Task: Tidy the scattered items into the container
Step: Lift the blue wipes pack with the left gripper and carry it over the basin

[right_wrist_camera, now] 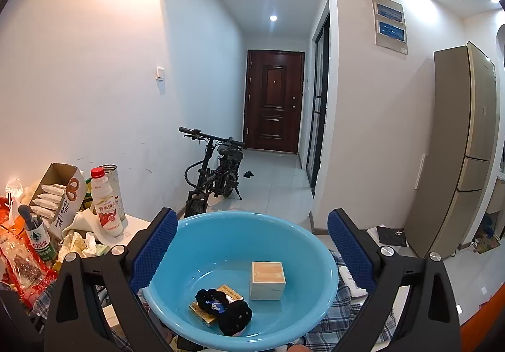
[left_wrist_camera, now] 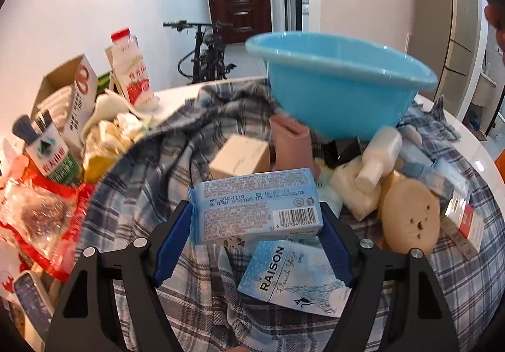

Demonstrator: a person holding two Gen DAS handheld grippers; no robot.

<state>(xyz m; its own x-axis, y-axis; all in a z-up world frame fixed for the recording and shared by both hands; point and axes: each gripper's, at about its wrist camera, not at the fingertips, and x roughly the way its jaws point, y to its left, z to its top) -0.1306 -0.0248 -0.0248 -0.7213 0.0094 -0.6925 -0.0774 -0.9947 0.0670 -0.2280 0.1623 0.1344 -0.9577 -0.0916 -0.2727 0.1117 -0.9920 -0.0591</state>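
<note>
My left gripper (left_wrist_camera: 255,225) is shut on a light blue wet-wipes pack (left_wrist_camera: 255,208), held above the plaid cloth (left_wrist_camera: 157,169). The blue basin (left_wrist_camera: 341,83) stands beyond it. Below the pack lies a RAISON box (left_wrist_camera: 293,276). A beige box (left_wrist_camera: 240,156), a pink roll (left_wrist_camera: 292,143), a white bottle (left_wrist_camera: 378,159) and a tan round sponge (left_wrist_camera: 410,216) lie scattered. My right gripper (right_wrist_camera: 249,241) is open above the basin (right_wrist_camera: 221,235), which holds a beige box (right_wrist_camera: 267,280), a black item (right_wrist_camera: 227,311) and a yellow pack (right_wrist_camera: 202,311).
At the left stand a milk bottle (left_wrist_camera: 131,68), an open carton (left_wrist_camera: 69,90), a green-labelled bottle (left_wrist_camera: 50,153) and red snack bags (left_wrist_camera: 38,219). A bicycle (right_wrist_camera: 214,175) and a door (right_wrist_camera: 273,99) are down the hall; a fridge (right_wrist_camera: 464,146) stands at the right.
</note>
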